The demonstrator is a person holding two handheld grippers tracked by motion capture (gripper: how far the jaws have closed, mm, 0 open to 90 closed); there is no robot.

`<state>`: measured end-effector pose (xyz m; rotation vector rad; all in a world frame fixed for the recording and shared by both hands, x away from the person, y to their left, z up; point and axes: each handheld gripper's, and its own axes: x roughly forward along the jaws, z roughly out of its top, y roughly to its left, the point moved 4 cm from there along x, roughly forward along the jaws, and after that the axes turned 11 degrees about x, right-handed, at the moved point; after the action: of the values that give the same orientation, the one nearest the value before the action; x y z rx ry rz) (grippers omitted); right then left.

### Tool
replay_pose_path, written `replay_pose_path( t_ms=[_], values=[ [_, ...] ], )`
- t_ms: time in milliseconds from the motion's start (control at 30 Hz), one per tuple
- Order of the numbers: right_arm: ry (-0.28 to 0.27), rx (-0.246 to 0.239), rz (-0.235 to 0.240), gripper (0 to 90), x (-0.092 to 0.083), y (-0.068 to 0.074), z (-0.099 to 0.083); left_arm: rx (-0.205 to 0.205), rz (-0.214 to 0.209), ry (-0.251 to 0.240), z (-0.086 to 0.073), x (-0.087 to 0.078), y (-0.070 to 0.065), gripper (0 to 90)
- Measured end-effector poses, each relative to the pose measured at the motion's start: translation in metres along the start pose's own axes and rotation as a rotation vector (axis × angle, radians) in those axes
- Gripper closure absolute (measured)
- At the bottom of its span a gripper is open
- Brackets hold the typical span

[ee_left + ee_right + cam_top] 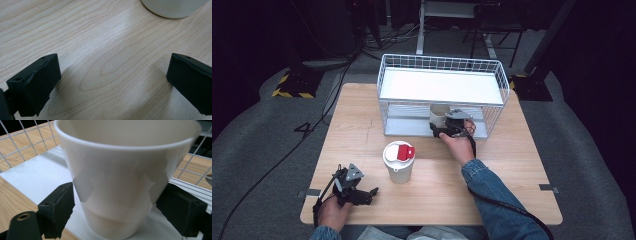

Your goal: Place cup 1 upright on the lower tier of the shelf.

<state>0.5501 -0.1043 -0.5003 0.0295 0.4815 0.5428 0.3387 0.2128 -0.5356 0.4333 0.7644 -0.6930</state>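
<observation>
The left gripper (113, 85) hangs low over the wooden table (100, 50), its two black jaws spread wide apart with bare wood grain between them. Beyond the right-hand jaw, at the view's top edge, stands the rounded base of a white cup (172, 8), well apart from both jaws.

A light wooden table (362, 125) with a visible grain carries everything here. Toward its far edge stands a white wire rack (442, 95) with a solid white top shelf and a pale lower shelf just above the tabletop. On that lower shelf, at the open front, stands a white open cup (438, 116), upright. Nearer the middle of the table, well apart from the rack, stands a white lidded cup (398, 162) with a red tab on its lid, also upright.
</observation>
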Motion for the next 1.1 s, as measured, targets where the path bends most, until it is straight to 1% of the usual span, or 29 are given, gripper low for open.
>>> replay_pose_path(
  t_ms=[200, 300, 333, 433, 533, 600, 700, 733, 767, 1000, 1100],
  values=[
    [0.004, -0.005, 0.023, 15.7, -0.013, 0.0, 0.003, 0.006, -0.001, 0.001, 0.001, 0.0, 0.0, 0.0],
    [-0.008, 0.005, 0.036, 15.7, -0.021, 0.0, 0.006, -0.004, -0.009, -0.003, 0.001, 0.001, -0.001, 0.0],
    [-0.008, 0.004, 0.037, 15.7, -0.023, 0.0, 0.006, 0.009, -0.005, -0.001, 0.001, 0.001, 0.0, 0.0],
    [-0.009, 0.0, 0.048, 15.7, -0.032, 0.001, 0.008, 0.009, -0.005, -0.002, 0.002, 0.001, 0.0, 0.0],
    [-0.011, -0.008, 0.061, 15.7, -0.041, 0.002, 0.01, 0.009, -0.006, -0.003, 0.002, 0.002, 0.0, 0.0],
    [-0.007, -0.01, 0.075, 15.7, -0.048, 0.004, 0.011, 0.002, -0.011, -0.003, 0.002, 0.002, -0.001, 0.0],
    [0.004, -0.025, 0.095, 15.7, -0.06, 0.006, 0.012, 0.004, -0.012, -0.002, 0.002, 0.002, -0.001, 0.0],
    [0.004, -0.025, 0.095, 15.7, -0.06, 0.006, 0.012, 0.004, -0.012, -0.002, 0.002, 0.002, -0.001, 0.0],
    [0.006, -0.034, 0.106, 15.8, -0.067, 0.007, 0.011, 0.01, -0.01, 0.0, 0.002, 0.002, 0.0, 0.0],
    [0.024, -0.053, 0.136, 15.9, -0.093, 0.007, 0.012, 0.011, -0.012, 0.002, 0.003, 0.002, 0.0, 0.0],
    [0.025, -0.053, 0.145, 16.0, -0.103, 0.006, 0.012, 0.011, -0.012, 0.002, 0.003, 0.002, 0.0, 0.0]
  ],
)
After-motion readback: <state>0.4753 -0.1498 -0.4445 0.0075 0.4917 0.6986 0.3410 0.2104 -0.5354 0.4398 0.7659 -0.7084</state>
